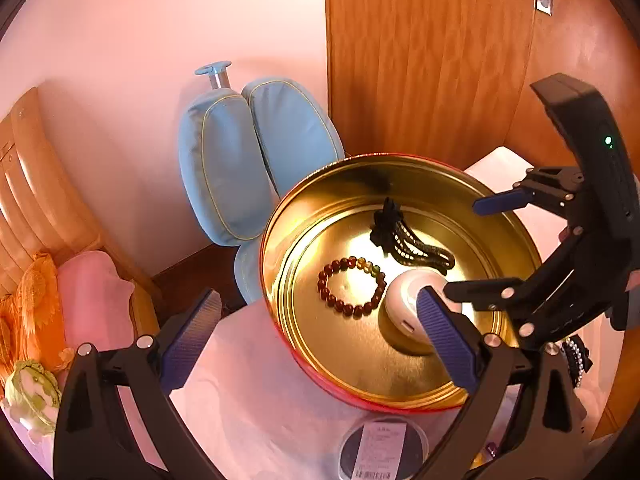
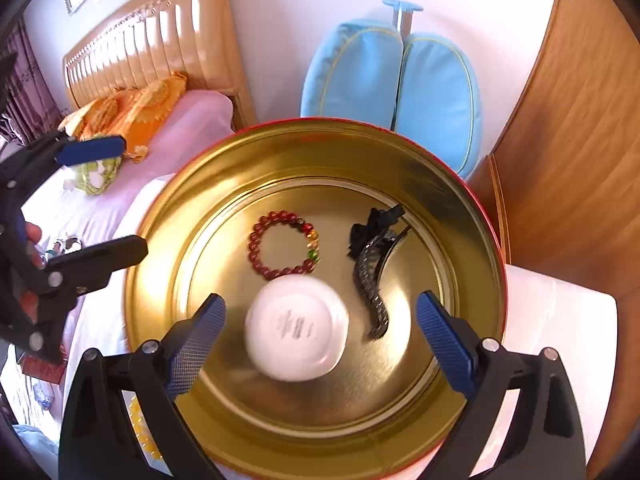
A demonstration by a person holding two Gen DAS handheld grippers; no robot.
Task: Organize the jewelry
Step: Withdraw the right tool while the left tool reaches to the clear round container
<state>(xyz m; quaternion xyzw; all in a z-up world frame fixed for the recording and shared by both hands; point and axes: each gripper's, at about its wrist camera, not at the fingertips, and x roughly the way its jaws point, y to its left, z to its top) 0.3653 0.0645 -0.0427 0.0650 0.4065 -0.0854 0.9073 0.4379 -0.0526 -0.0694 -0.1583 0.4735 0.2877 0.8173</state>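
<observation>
Right wrist view: right gripper (image 2: 320,344) wide open above white jar (image 2: 296,328), released inside gold tin (image 2: 160,280) beside bead bracelet (image 2: 284,244) for storage.

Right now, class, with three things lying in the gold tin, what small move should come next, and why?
Probably lift the right gripper clear of the tin: its jaws stand open, and the white jar lies apart from them beside the bead bracelet and black hair clip. More jewelry waits outside the tin.

- My white-covered table (image 1: 256,392): round gold tin (image 2: 168,216) sits on it.
- Near edge: clear labelled lid (image 1: 382,450); pearl strand (image 1: 576,356) to my right.
</observation>
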